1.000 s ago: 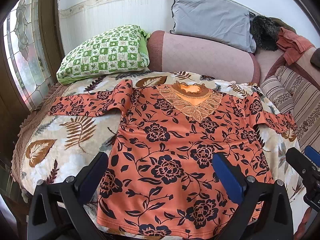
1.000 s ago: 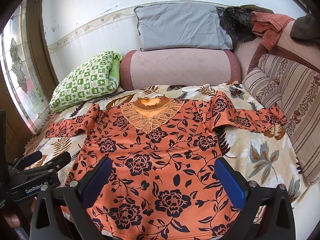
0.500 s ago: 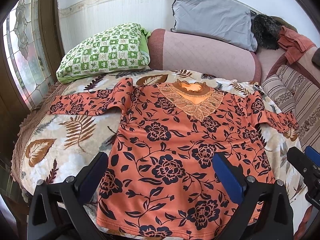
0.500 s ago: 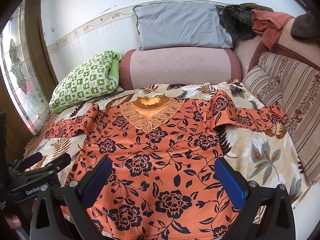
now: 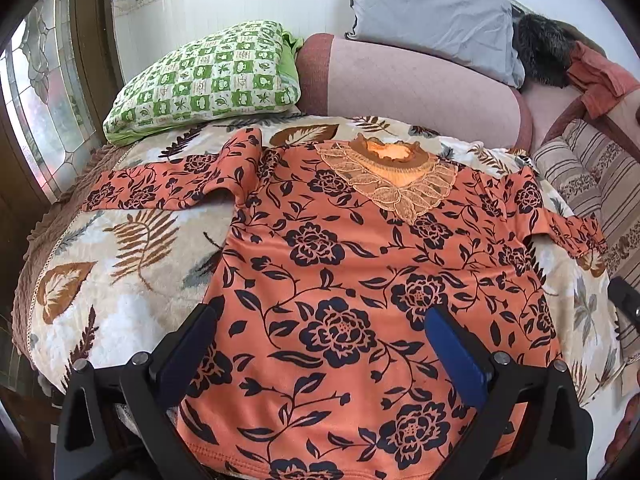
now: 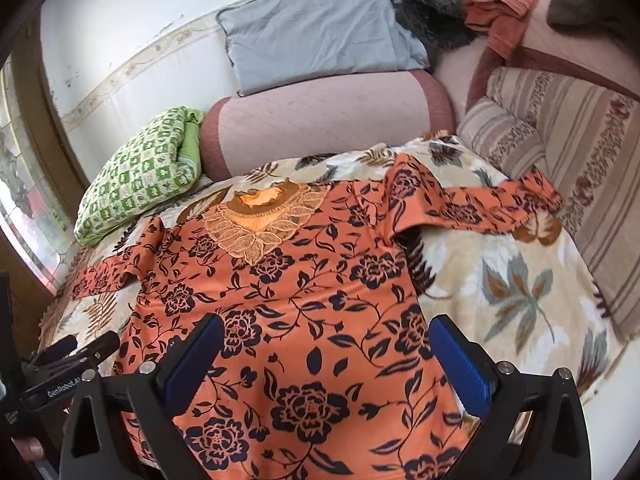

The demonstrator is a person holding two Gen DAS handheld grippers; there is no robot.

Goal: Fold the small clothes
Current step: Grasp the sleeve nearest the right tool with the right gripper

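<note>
An orange top with black flowers (image 5: 344, 280) lies flat, front up, on a leaf-print blanket (image 5: 120, 264), both sleeves spread out sideways. It also shows in the right wrist view (image 6: 304, 300). Its lace neckline (image 5: 392, 184) points to the far side. My left gripper (image 5: 320, 336) is open and empty above the hem's left half. My right gripper (image 6: 326, 344) is open and empty above the hem's right half. The left gripper shows at the right wrist view's left edge (image 6: 60, 364).
A green checked pillow (image 5: 208, 80) lies at the far left, a pink bolster (image 5: 416, 88) and a grey pillow (image 5: 432, 12) at the back. Striped cushions (image 6: 560, 144) line the right side. A window (image 5: 36, 100) is at the left.
Both grippers have moved forward and a little lower over the hem. The right wrist view has tilted and turned toward the right sleeve. The top lies unchanged.
</note>
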